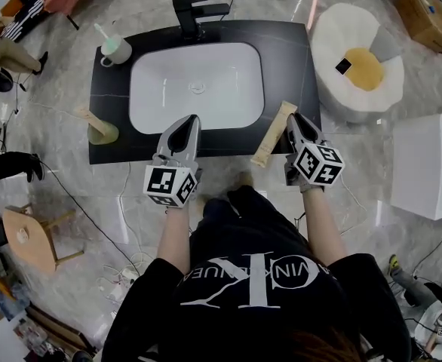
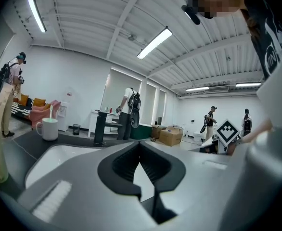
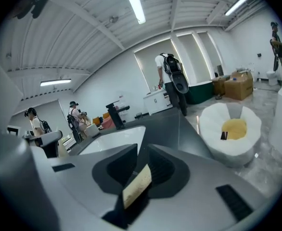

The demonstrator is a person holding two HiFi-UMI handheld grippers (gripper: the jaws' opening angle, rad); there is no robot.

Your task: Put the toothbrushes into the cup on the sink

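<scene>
The right claw (image 1: 293, 119) is shut tight on the near end of a long beige toothbrush (image 1: 272, 136). The rest of it pokes out ahead of the claw and lies slanted over the front edge of the dark tabletop (image 1: 112, 96). I think the claw holds the end so the other end can go into the cup first. The cup (image 1: 117, 51) is well away from this claw, far to its left and past the white sink (image 1: 142, 89), near the tap (image 1: 194, 12). One toothbrush already stands in it. The left claw (image 1: 193, 121) is closed with nothing in it. It points at the sink, just left of the right claw. Further left of it, another beige stick (image 1: 91, 118) leans in a small green holder (image 1: 104, 134). It may be the next one to carry.
</scene>
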